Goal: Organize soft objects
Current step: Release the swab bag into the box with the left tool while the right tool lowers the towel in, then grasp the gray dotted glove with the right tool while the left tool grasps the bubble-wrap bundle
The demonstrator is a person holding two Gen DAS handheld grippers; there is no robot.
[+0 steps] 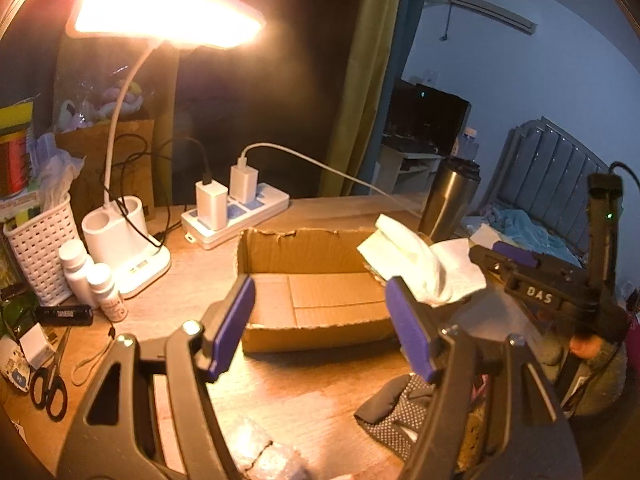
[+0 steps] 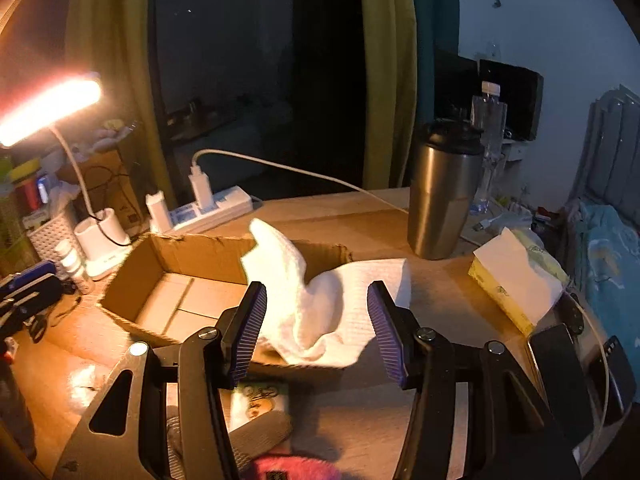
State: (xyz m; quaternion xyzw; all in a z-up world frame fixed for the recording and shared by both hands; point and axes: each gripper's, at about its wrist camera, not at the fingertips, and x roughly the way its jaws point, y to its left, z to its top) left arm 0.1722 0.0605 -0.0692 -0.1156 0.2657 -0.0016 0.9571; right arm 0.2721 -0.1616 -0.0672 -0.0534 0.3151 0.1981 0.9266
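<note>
An open cardboard box [image 1: 312, 280] lies on the wooden desk, its floor bare. A white cloth [image 2: 316, 300] is draped over the box's right wall, partly inside and partly out on the desk. My right gripper [image 2: 316, 332] is open just short of the cloth, and its purple pads do not touch it. From the left wrist view the same cloth [image 1: 424, 268] lies by the right gripper [image 1: 504, 256]. My left gripper [image 1: 324, 328] hangs open in front of the box with nothing between its fingers. A black dotted fabric piece [image 1: 400, 412] lies under its right finger.
A lit desk lamp [image 1: 120, 248], a power strip [image 1: 236, 216] with chargers, a white basket [image 1: 40, 248], small bottles [image 1: 100, 284] and scissors [image 1: 48, 388] crowd the left side. A steel tumbler [image 2: 444, 200] and a yellow tissue pack [image 2: 516, 280] stand to the right. Something pink and fluffy [image 2: 296, 468] lies near the desk's front.
</note>
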